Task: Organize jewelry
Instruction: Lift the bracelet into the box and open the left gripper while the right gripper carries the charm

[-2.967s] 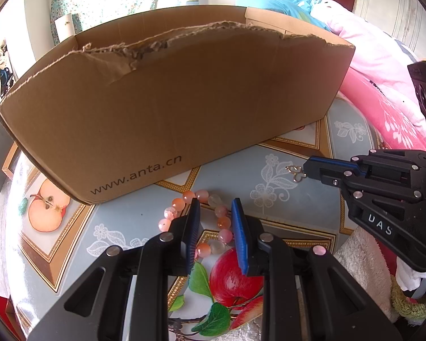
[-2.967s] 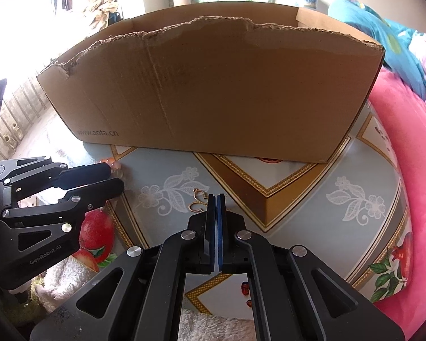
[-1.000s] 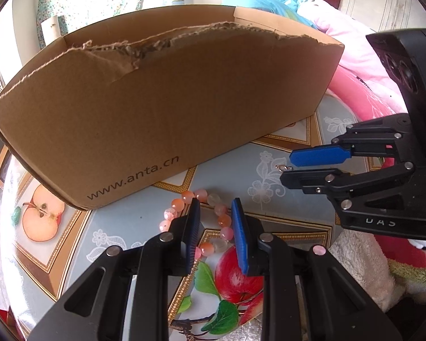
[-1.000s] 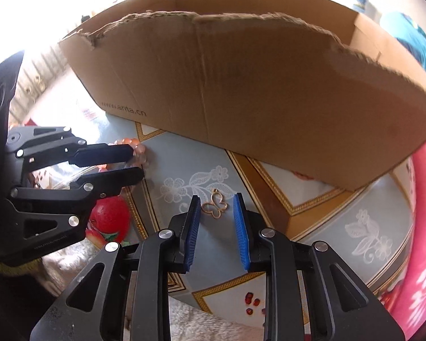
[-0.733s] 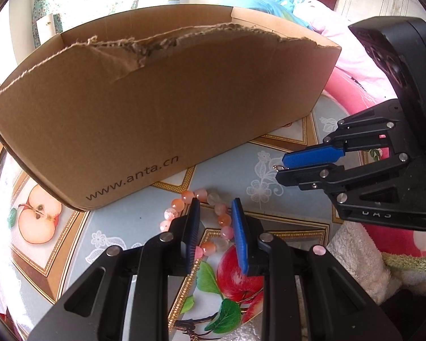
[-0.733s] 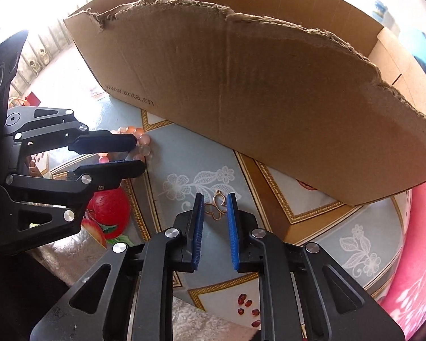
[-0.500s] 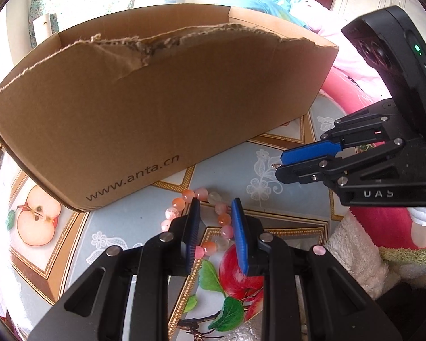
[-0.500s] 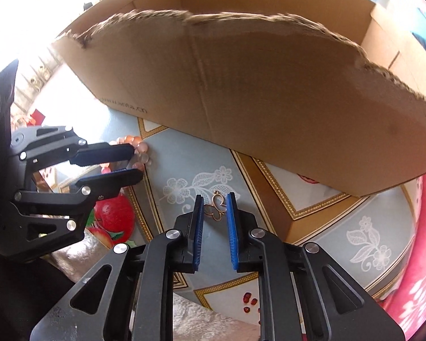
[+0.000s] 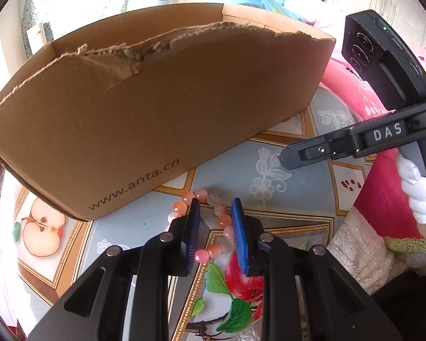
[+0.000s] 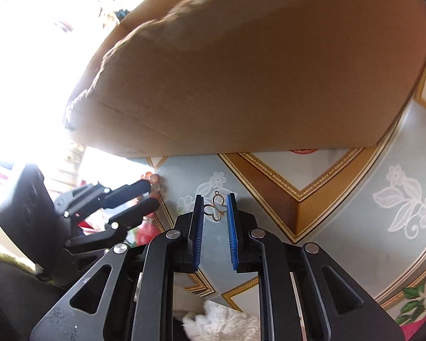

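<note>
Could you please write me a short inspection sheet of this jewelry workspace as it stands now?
Surface: patterned tablecloth, fruit and flower print.
Job's things: bead bracelet on the cloth; gold butterfly pendant; open cardboard box behind them.
Clutter: white fluffy towel at the edge.
Grippers: left gripper straddles the bracelet, whether gripping unclear; right gripper closed on the pendant.
Cables: nothing seen.
Surroundings: pink bedding.

Each handheld black plastic two-finger gripper, left [image 9: 215,221] and right [image 10: 215,210], has ribbed blue pads [image 9: 240,236], silver round screw heads and triangular cut-outs in its arms. The right one carries white "DAS" lettering. A white glove [image 9: 419,190] covers the hand.
</note>
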{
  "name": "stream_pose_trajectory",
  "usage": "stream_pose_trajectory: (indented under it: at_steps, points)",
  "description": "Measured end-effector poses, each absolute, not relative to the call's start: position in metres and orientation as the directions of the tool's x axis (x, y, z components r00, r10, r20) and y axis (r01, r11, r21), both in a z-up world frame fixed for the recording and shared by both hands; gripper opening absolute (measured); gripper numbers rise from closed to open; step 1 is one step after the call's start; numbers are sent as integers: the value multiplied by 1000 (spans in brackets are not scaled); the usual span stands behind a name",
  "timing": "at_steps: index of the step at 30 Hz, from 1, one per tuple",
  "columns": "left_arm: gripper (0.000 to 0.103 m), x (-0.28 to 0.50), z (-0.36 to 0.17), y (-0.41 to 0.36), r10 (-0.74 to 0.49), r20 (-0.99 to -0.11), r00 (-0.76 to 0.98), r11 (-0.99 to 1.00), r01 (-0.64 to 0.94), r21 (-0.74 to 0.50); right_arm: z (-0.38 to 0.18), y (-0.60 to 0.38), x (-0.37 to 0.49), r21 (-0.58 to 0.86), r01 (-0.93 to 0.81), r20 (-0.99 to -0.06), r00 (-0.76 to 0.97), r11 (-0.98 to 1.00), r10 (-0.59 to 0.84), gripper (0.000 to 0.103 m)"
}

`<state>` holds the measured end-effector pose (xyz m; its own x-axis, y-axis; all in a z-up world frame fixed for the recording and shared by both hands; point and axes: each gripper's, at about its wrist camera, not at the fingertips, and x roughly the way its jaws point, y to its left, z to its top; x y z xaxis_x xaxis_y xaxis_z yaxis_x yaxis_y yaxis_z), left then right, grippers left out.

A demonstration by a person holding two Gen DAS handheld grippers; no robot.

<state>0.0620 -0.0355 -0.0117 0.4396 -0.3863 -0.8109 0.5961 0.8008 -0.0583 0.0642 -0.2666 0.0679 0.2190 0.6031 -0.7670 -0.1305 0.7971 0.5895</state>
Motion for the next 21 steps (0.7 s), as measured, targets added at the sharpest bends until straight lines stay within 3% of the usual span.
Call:
stream_pose_trajectory:
  at_steps: [3, 9, 14, 21]
  points:
    - [10, 59, -14, -39, -355, -801, 482, 809, 587, -5, 64, -278, 67, 617, -119, -743, 238, 778, 625, 14]
    - [9, 64, -10, -30, -371, -798, 474, 834, 548, -62, 50, -299, 56, 693, -106, -674, 257, 713, 693, 14]
    - [9, 67, 7, -3, -516, -741, 430, 807, 533, -253, 57, -337, 53, 761, -111, -591, 285, 639, 754, 14]
    - [9, 57, 51, 23, -703, -579, 412, 702, 534, -472, 80, -365, 32, 829, -126, -477, 347, 545, 807, 14]
